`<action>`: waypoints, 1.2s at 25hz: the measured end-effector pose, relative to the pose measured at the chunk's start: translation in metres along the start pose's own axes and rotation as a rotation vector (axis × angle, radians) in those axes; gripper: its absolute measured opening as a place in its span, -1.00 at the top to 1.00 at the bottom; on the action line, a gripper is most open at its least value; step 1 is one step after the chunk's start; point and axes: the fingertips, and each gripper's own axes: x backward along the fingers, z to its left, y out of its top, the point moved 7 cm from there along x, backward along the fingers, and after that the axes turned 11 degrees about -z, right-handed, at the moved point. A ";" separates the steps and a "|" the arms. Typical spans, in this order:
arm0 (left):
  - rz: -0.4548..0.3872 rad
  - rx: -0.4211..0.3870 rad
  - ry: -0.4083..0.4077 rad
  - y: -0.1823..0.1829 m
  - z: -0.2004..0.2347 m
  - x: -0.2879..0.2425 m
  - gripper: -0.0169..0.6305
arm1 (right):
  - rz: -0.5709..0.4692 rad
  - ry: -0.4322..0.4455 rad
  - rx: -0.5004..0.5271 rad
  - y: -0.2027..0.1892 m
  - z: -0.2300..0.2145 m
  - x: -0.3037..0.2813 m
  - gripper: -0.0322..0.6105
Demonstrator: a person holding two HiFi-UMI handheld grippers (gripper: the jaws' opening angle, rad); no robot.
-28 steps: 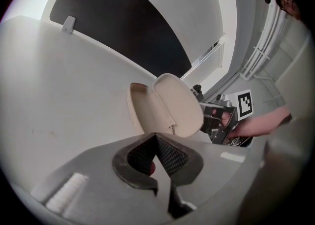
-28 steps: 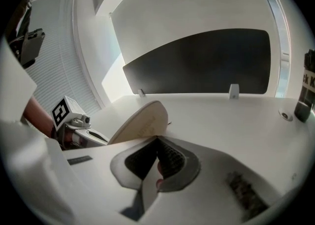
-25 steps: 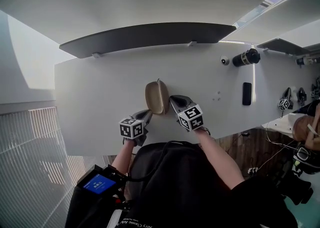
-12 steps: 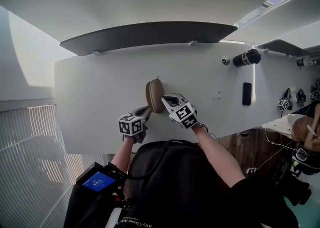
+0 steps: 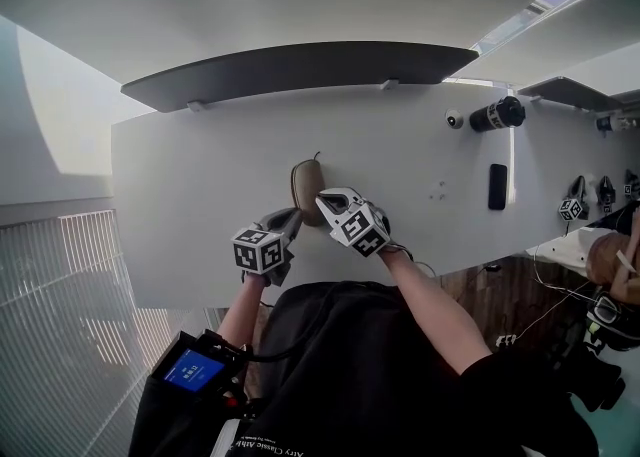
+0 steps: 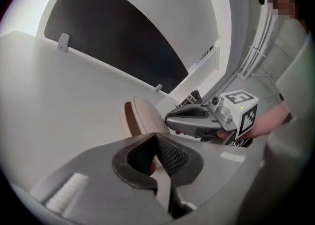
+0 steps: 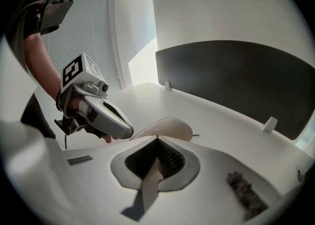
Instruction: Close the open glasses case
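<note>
1. Head view: the case point(image 5: 306, 185) lay on the white surface point(image 5: 190, 175), near its middle, long axis running away from the person. It showed as a brown oval, with no inside visible. The right tongs point(image 5: 330, 203) leaned in from the right with the tip against the case's near right side. The left tongs point(image 5: 288, 219) sat just beside the case's near end, low on the left. A black cylinder point(image 5: 495, 114) and a dark slab point(image 5: 498, 186) lay well apart, at the far right.

2. Left gripper view: the left tongs point(image 6: 156, 138) were pinched together at the tip, with nothing between them. Just beyond lay the case point(image 6: 142, 118), its tan lid on top and a dark band along its left edge. I could not tell whether the lid was fully down. The right tongs point(image 6: 170, 120) reached in from the right onto the case.

3. Right gripper view: the right tongs point(image 7: 157, 139) were also pinched together and empty. The case point(image 7: 170, 125) rose as a tan dome directly past the tip. The left tongs point(image 7: 129, 131) pointed in from the left, close beside the case.
</note>
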 end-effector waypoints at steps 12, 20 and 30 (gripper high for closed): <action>0.067 -0.041 0.026 -0.007 0.000 -0.011 0.93 | 0.015 0.019 -0.005 0.000 0.007 -0.011 0.89; 0.066 -0.038 0.044 -0.008 0.001 -0.013 0.92 | 0.065 0.030 0.035 0.003 0.008 -0.013 0.89; 0.069 -0.017 0.046 -0.008 0.003 -0.011 0.92 | 0.075 0.008 0.024 0.005 0.010 -0.017 0.89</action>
